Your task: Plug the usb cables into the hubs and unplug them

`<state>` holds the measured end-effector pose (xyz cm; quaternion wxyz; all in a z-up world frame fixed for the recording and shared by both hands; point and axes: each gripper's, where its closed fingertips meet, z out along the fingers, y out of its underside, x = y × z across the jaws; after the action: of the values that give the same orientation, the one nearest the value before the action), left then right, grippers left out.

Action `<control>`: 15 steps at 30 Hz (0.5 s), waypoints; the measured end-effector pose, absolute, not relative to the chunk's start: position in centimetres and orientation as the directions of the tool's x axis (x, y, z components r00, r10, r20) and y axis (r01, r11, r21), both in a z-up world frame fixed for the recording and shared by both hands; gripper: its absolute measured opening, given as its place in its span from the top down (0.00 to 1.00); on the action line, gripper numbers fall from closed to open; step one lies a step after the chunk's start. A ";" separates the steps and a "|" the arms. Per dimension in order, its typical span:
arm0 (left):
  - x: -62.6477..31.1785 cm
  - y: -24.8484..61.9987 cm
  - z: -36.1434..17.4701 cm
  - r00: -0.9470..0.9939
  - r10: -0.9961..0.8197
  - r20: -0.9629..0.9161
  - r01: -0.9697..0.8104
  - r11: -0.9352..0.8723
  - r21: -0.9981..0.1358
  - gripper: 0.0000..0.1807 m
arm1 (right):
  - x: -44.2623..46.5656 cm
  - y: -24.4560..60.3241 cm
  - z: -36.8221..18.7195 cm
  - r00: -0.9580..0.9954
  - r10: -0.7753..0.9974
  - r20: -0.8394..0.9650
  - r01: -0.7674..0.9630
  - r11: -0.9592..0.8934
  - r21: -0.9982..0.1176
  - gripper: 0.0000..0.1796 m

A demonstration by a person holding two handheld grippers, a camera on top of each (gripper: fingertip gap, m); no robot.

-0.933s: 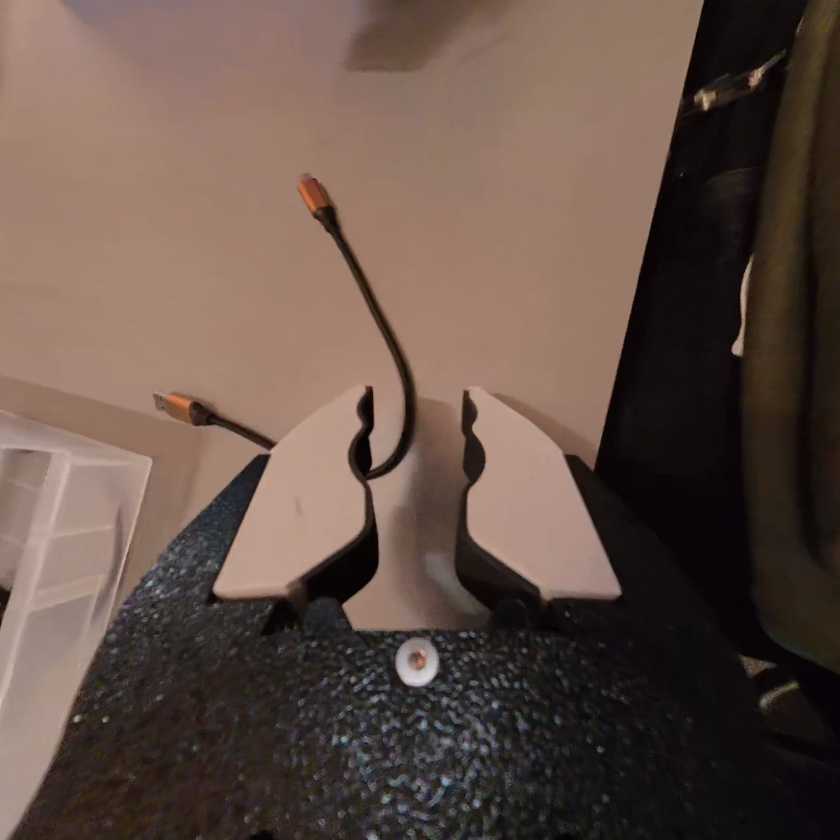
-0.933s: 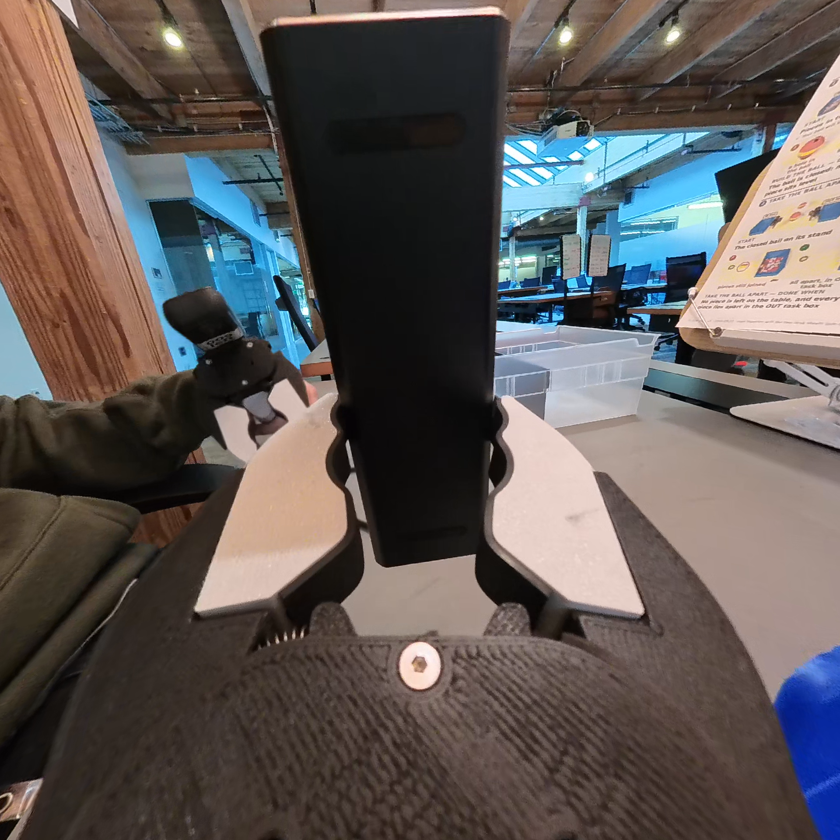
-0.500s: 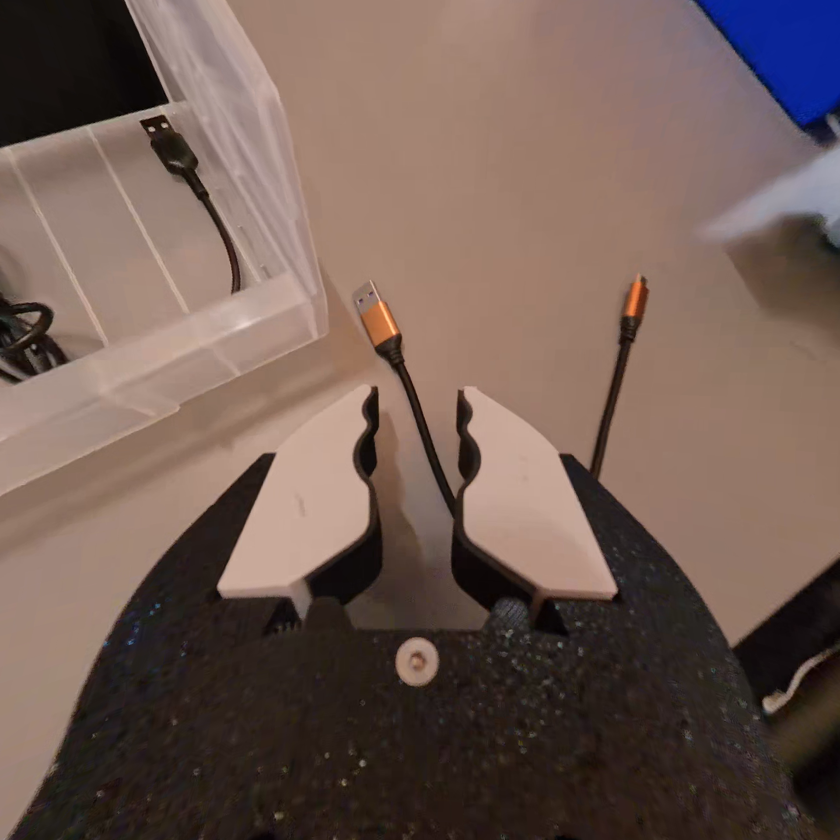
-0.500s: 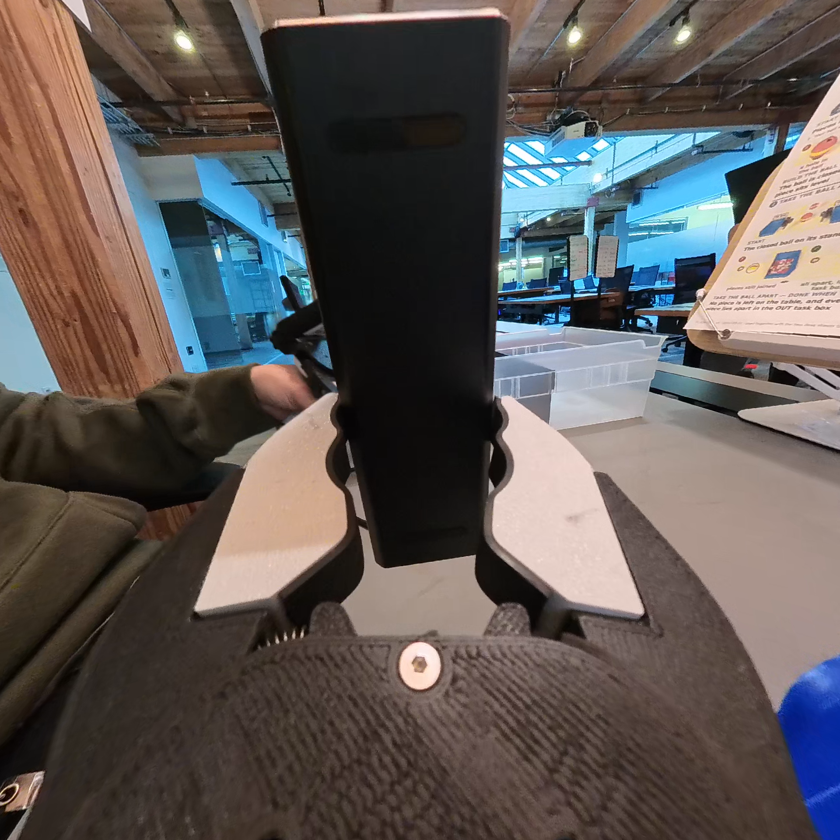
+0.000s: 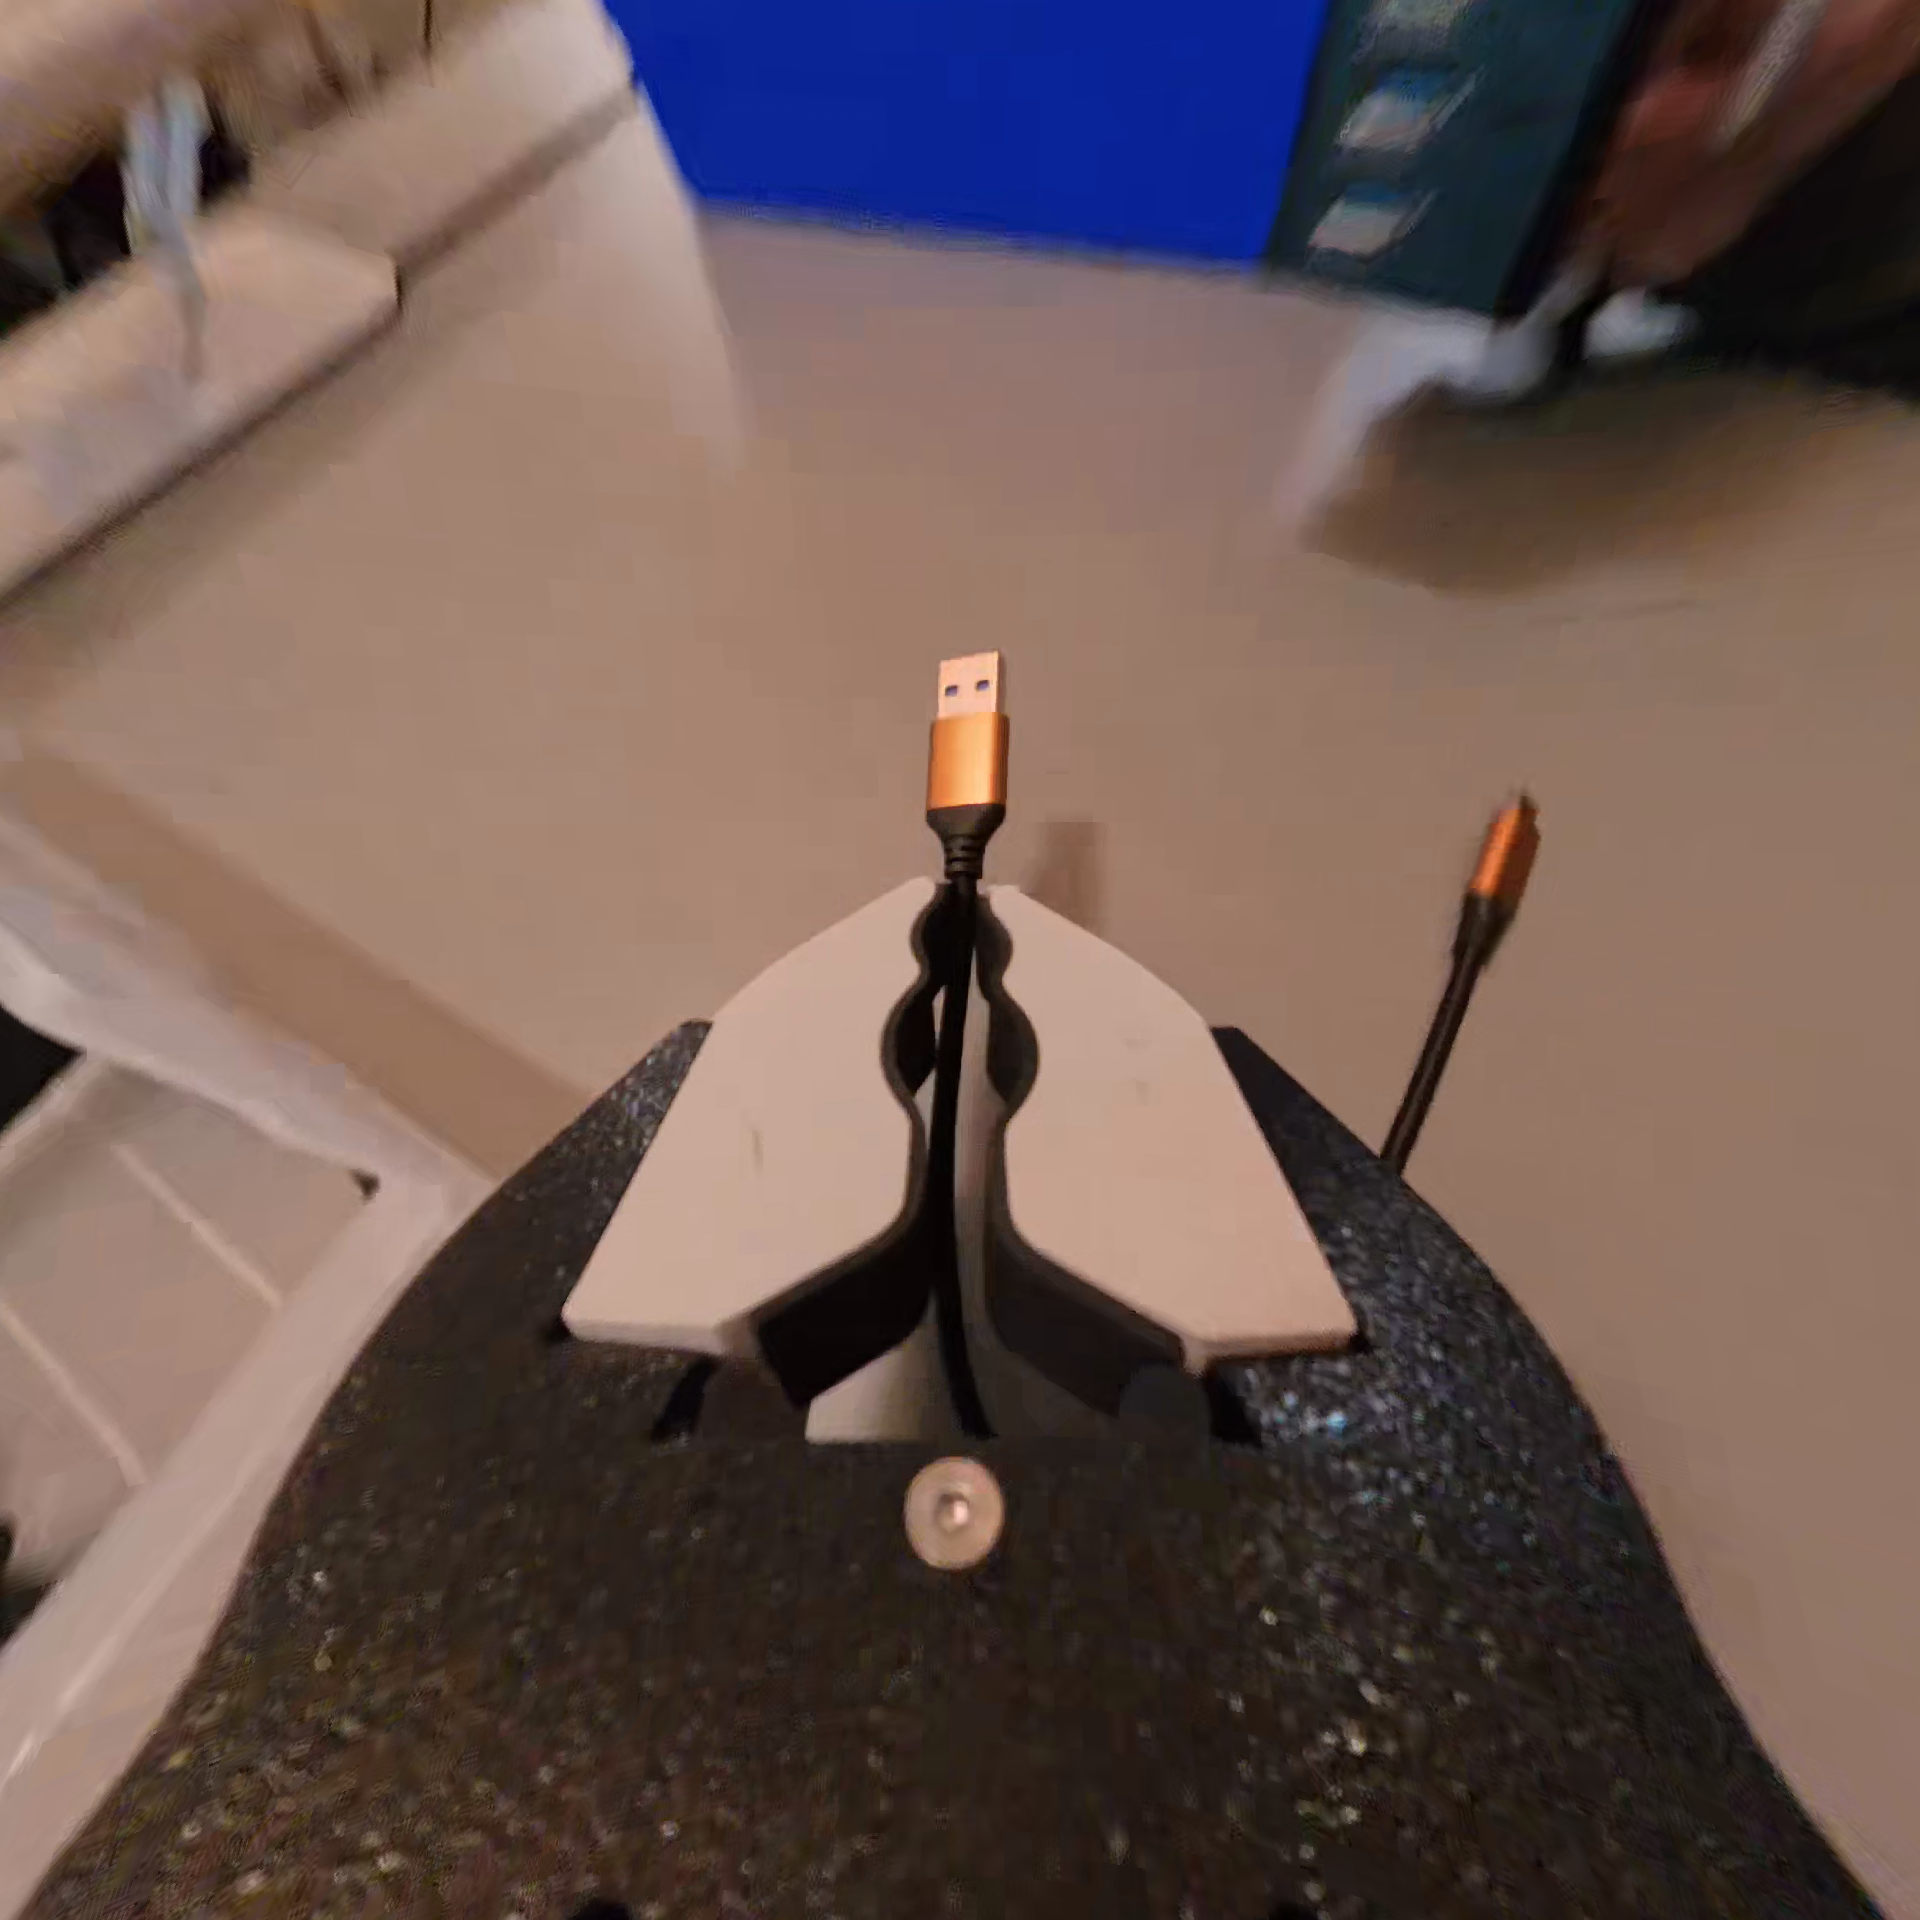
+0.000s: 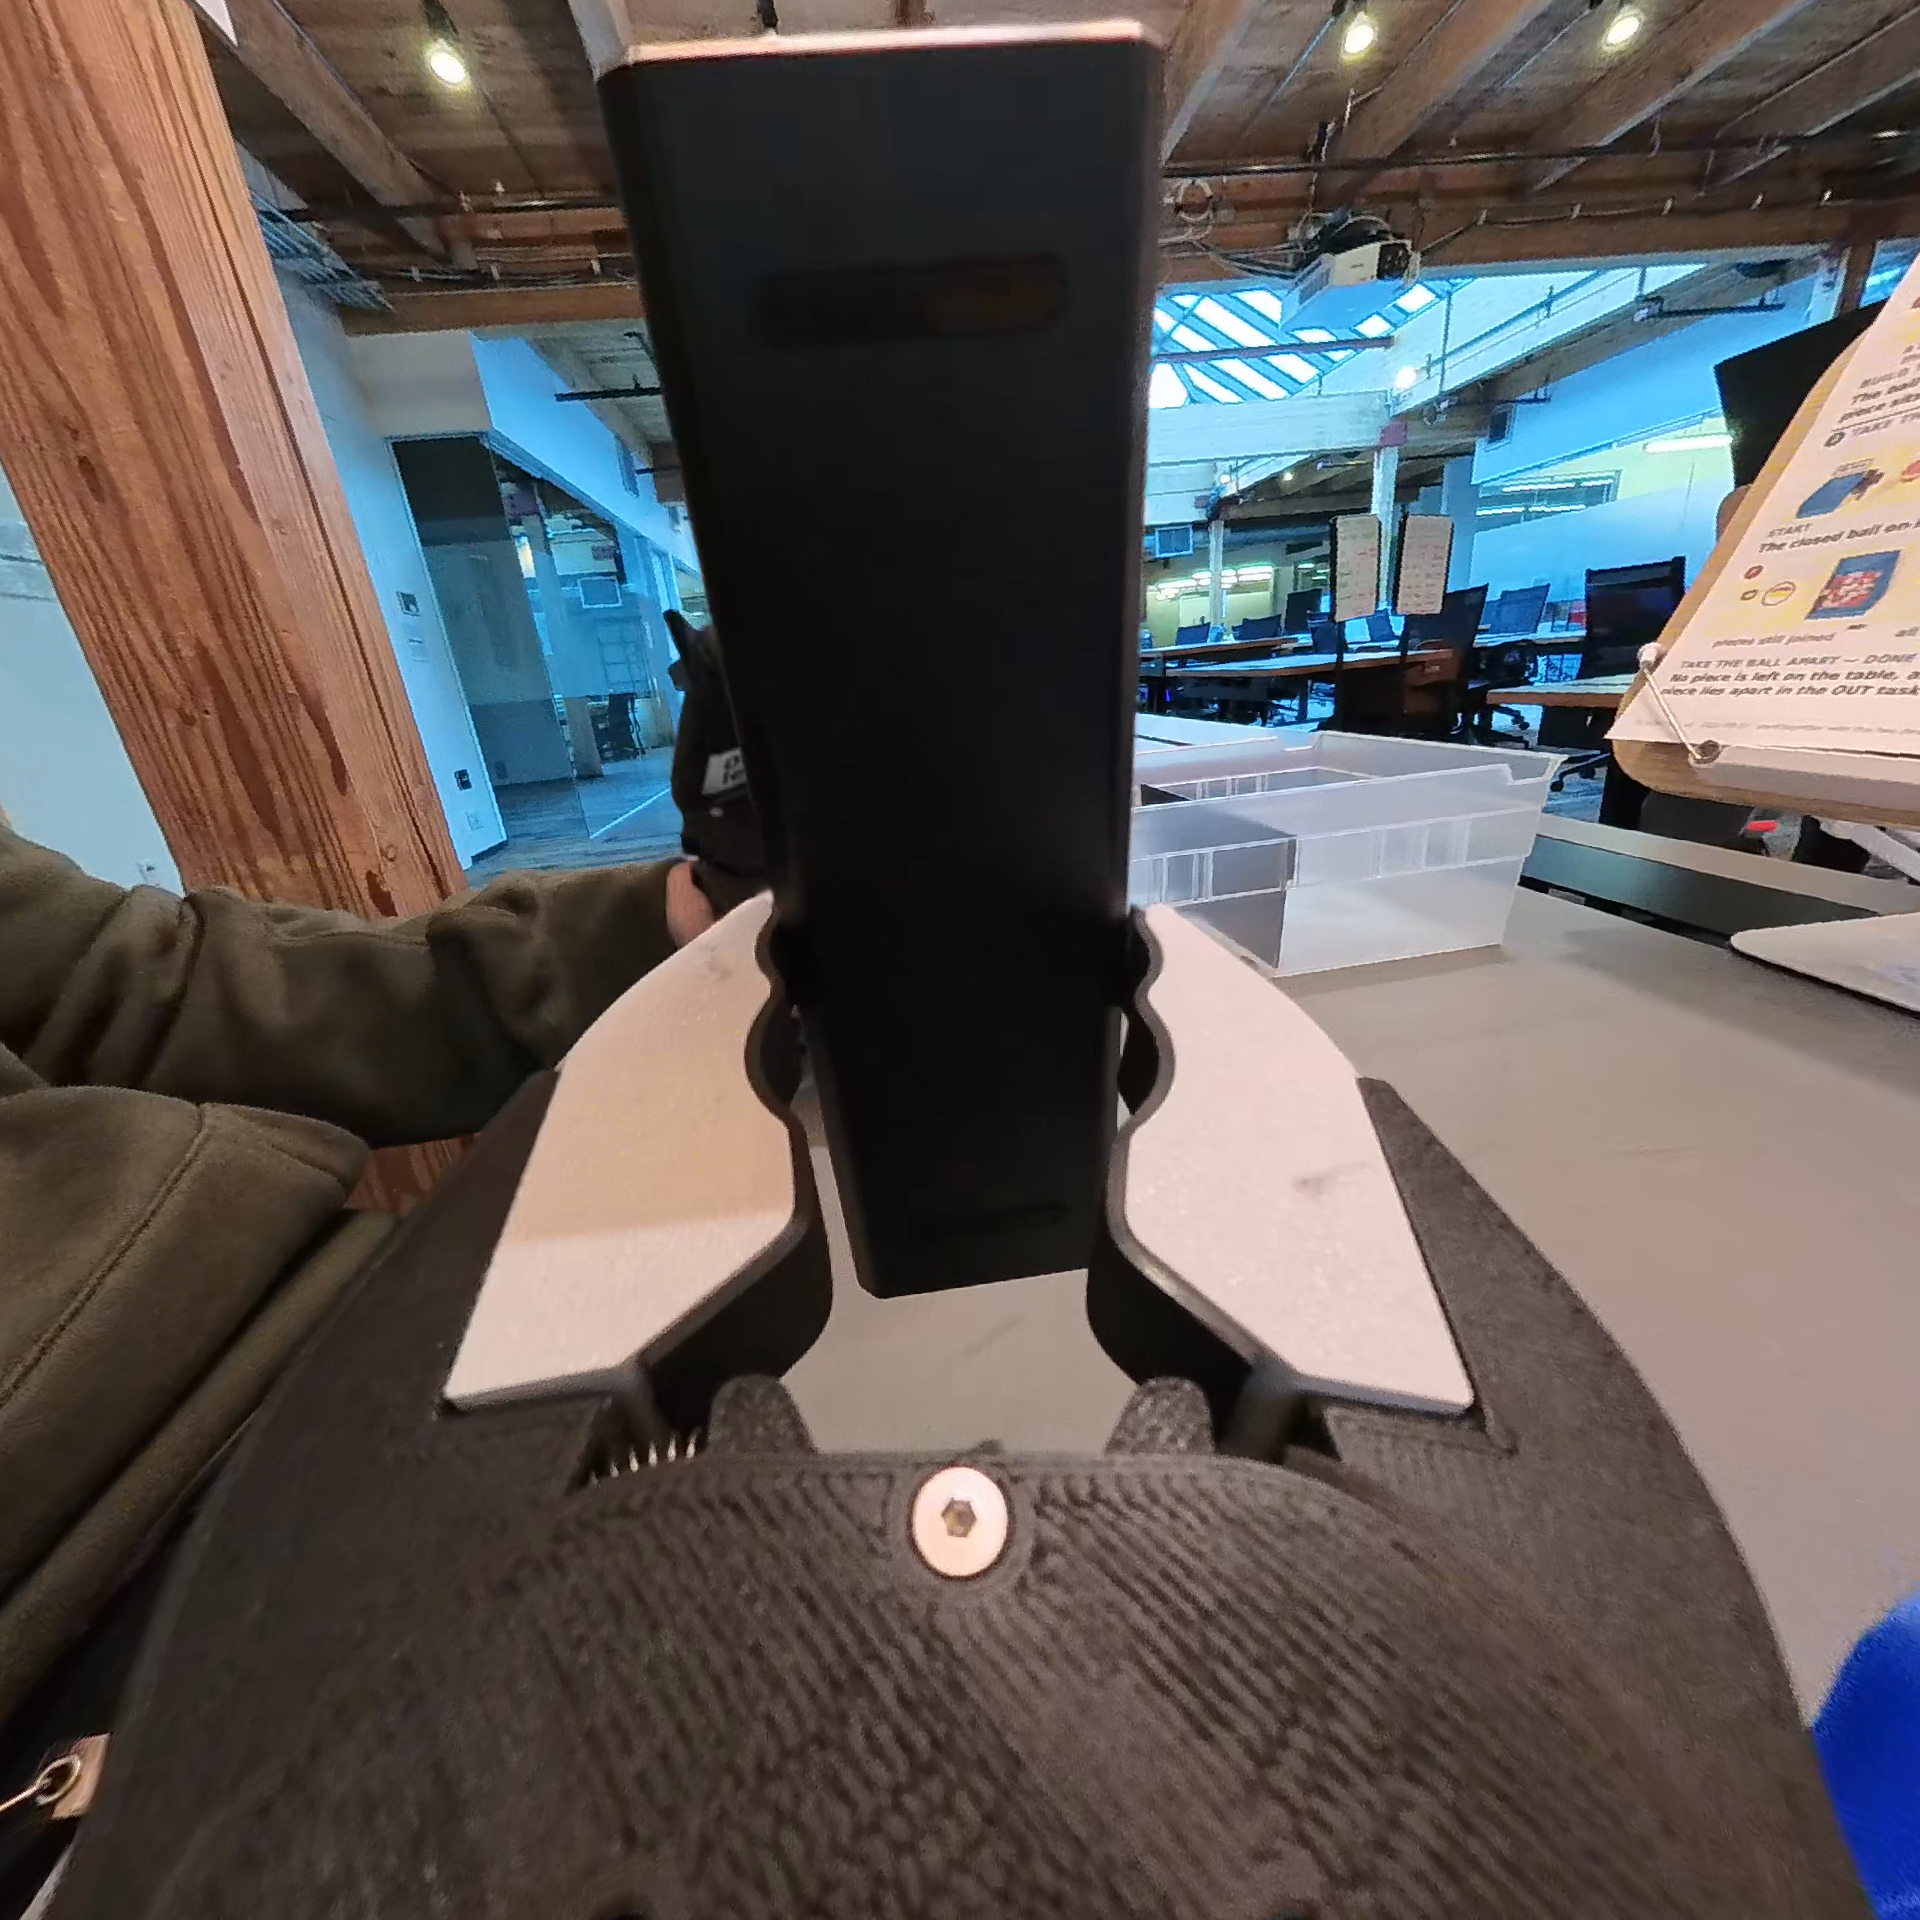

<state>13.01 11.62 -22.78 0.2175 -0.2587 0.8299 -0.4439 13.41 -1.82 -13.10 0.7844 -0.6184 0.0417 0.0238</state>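
Note:
My left gripper [image 5: 964, 891] is shut on a black usb cable [image 5: 954, 1122]. Its orange-sleeved USB-A plug [image 5: 968, 743] sticks out just past the fingertips, above the beige table [image 5: 727, 582]. The cable's other end, a smaller orange plug [image 5: 1501, 857], stands up to the right of the gripper. My right gripper [image 6: 951, 914] is shut on a long black hub [image 6: 904, 540], held upright above the grey table [image 6: 1558, 1091]. The left gripper [image 6: 712, 748] shows partly behind the hub, held by a person's hand in a green sleeve [image 6: 312, 997].
A clear plastic divided bin [image 5: 156, 1247] lies at the lower left in the left wrist view. A blue object [image 5: 956, 114] and a dark box [image 5: 1444, 145] stand at the far side. In the right wrist view a clear bin [image 6: 1340, 842] and an instruction board [image 6: 1787, 582] stand on the table. To the blue object [image 5: 956, 114]: right tips about 20 centimetres, left tips about 30 centimetres.
My left gripper has closed on the cable just behind the USB-A plug and swung round toward the blue object. The right gripper holds the hub almost still.

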 end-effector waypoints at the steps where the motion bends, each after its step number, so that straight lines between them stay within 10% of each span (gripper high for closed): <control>1: 12.7 11.0 -21.7 -0.788 -0.604 -0.118 -0.195 0.427 -0.883 0.98 | 13.4 -1.8 -13.1 0.995 -0.015 -0.096 -0.090 0.234 -0.968 0.66; 15: 10.7 8.4 -17.8 -0.854 -0.481 -0.198 0.059 0.288 -0.956 0.99 | 13.2 -1.9 -13.1 0.996 -0.007 -0.084 -0.080 0.237 -0.968 0.66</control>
<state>10.66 8.43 -17.78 0.2328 -0.1374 0.7681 -0.5805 13.19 -1.89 -13.06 0.7857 -0.6172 0.0354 0.0230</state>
